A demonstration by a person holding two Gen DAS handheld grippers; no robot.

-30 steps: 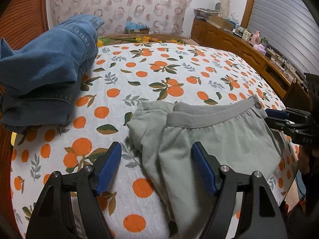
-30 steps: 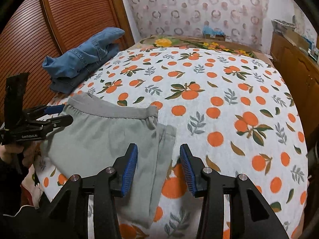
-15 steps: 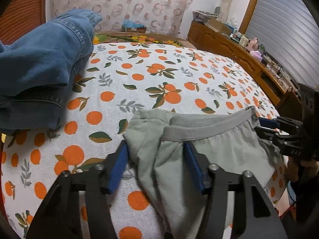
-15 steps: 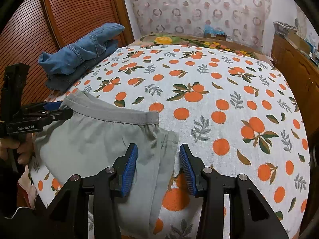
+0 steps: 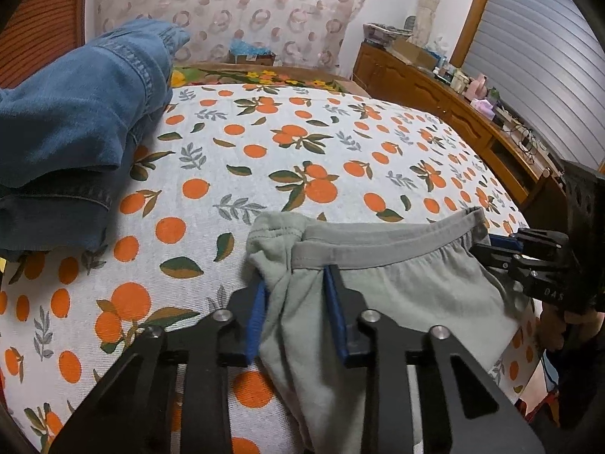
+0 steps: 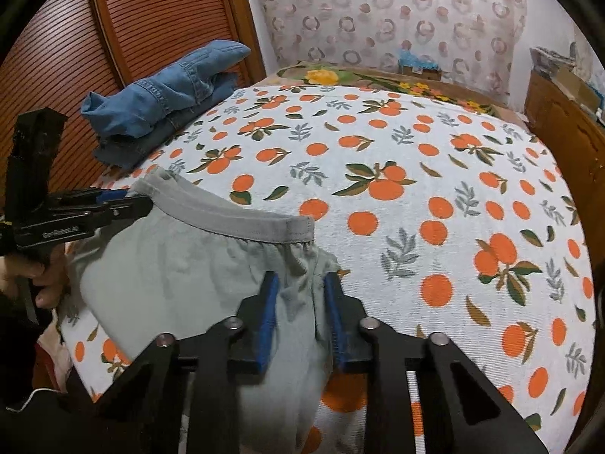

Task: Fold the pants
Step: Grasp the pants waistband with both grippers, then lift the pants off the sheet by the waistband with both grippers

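Observation:
Grey-green pants (image 5: 397, 287) with a grey waistband lie at the near edge of the bed, folded lengthwise. My left gripper (image 5: 297, 287) is shut on a bunch of pants fabric just below the waistband at one end. My right gripper (image 6: 300, 289) is shut on fabric below the waistband at the other end. Each gripper shows in the other's view: the right one (image 5: 503, 249) and the left one (image 6: 124, 204), both at the waistband corners. The pants (image 6: 181, 265) hang partly over the bed's edge.
The bed (image 5: 340, 143) has a white sheet with an orange print. Folded blue jeans (image 5: 68, 140) are piled at its far left, by a wooden slatted door (image 6: 151, 19). A wooden dresser (image 5: 453, 102) with clutter runs along the right. A patterned headboard (image 6: 389, 11) is behind.
Both grippers moved forward onto the pants and closed on the fabric below the waistband. The waistband has lifted a little off the sheet.

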